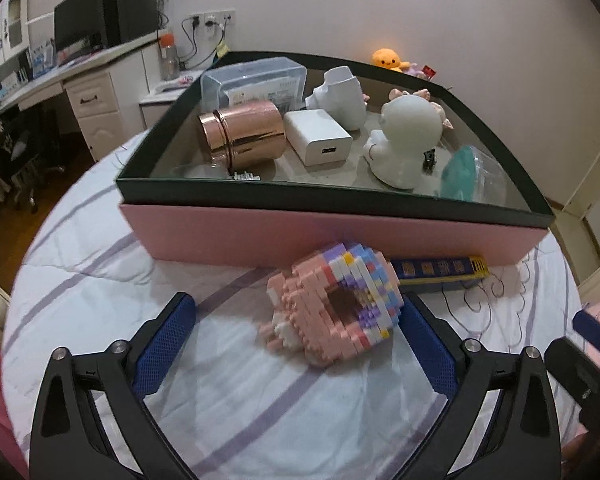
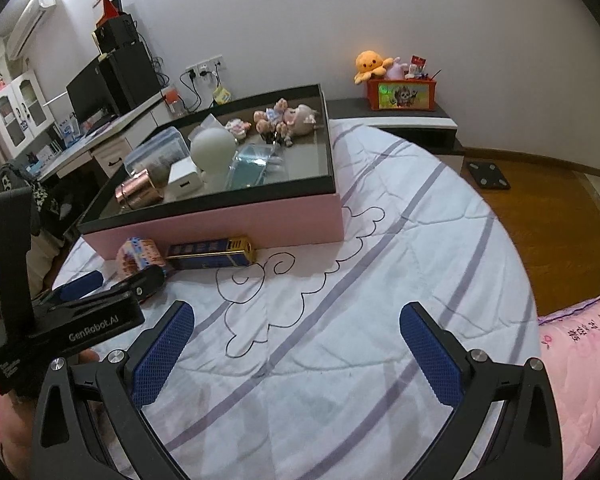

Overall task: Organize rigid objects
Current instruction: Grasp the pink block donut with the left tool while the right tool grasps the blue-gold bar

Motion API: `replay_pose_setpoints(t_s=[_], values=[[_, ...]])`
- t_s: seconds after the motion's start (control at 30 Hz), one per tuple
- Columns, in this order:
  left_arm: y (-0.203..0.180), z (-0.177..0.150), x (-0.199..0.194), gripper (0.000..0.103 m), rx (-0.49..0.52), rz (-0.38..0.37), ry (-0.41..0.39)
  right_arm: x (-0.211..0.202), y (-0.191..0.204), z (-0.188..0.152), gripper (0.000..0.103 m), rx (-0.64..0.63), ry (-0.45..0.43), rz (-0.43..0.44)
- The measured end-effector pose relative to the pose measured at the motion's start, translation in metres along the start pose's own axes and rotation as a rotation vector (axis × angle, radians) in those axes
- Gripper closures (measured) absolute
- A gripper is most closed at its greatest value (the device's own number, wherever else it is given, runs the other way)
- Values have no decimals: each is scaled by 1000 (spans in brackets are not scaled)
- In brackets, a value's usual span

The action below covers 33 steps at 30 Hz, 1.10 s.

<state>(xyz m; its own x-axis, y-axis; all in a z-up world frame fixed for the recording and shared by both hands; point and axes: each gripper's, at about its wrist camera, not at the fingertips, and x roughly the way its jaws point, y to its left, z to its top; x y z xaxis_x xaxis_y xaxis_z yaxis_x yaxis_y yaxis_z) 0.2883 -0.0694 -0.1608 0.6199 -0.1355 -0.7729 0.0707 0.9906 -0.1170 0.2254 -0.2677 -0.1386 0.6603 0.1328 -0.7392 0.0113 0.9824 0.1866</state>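
Observation:
A pink, purple and white brick-built model lies on the white striped bedspread in front of the pink box. My left gripper is open, its blue pads either side of the model, the right pad close to it. A blue and gold long box lies behind the model against the pink box. In the right wrist view my right gripper is open and empty over bare bedspread; the left gripper, the model and the blue and gold box show at the left.
The pink box holds a rose-gold tin, a white charger, a white round figure, a clear plastic tub, a teal packet and small dolls. A desk stands left; wooden floor lies right.

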Motion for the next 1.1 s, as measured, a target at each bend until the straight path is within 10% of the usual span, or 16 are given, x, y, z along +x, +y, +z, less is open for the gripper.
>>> replay_pose_setpoints(t_s=[0.2, 0.7, 1.0, 1.1], values=[[-2, -3, -1, 40, 30, -70, -9, 15, 4, 4, 0, -8, 24, 4], [51, -17, -26, 40, 14, 34, -55, 60, 62, 17, 0, -52, 71, 32], [62, -20, -24, 40, -17, 5, -57, 83, 84, 21, 0, -94, 65, -93], [66, -21, -26, 40, -27, -3, -65, 76, 82, 19, 13, -98, 49, -110]])
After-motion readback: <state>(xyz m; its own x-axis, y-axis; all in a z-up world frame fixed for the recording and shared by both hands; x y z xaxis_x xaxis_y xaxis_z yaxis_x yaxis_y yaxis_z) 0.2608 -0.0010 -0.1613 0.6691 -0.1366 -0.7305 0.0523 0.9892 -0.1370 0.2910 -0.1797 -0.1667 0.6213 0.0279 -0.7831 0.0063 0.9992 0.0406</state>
